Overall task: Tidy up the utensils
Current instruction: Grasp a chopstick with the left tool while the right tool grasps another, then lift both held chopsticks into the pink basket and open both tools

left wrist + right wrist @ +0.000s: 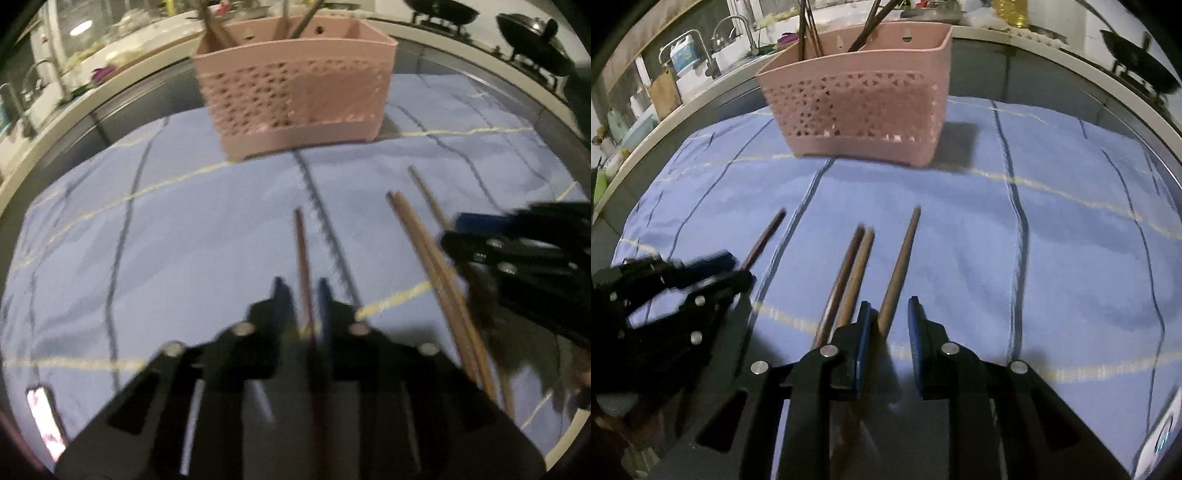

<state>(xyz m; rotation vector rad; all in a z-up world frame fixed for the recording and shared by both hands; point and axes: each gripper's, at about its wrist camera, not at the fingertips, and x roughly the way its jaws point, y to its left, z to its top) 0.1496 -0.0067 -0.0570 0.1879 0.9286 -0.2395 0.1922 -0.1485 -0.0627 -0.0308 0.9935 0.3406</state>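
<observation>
The left gripper [303, 291] has its jaws closed on a reddish-brown chopstick [301, 243] that points toward the pink perforated utensil holder [295, 92] on the blue striped cloth [166, 240]. Three more chopsticks [424, 251] lie on the cloth to the right. The right gripper [458, 229] enters from the right edge beside them.

Pink basket [295, 92], blue striped cloth [184, 221]
</observation>
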